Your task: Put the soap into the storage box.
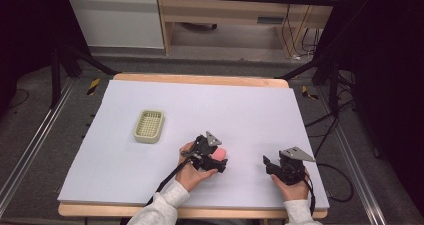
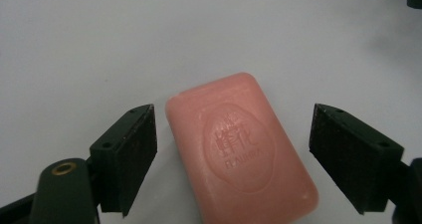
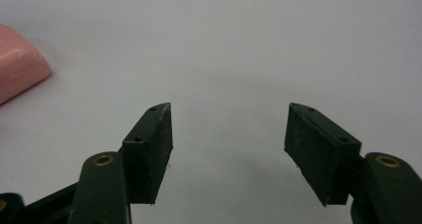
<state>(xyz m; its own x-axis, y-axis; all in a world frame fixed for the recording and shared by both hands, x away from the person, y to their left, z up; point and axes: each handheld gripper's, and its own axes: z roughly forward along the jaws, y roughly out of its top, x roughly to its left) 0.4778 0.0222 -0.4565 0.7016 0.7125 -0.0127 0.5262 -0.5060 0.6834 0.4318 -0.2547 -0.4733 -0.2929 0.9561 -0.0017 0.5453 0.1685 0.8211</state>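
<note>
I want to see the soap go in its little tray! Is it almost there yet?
Not yet. The pink soap lies flat on the white table, nothing gripping it. In hand: the left gripper is open with a jaw on each side of the soap, neither touching. Probably left: squeezing, lifting, and carrying it to the empty green tray off to the left. The right gripper is open over bare table.

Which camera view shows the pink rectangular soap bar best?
The left gripper view: the pink rectangular soap bar lies large between the open jaws, its embossed stamp visible. The right gripper view catches one corner; the high view shows a small pink patch behind the left gripper.
</note>
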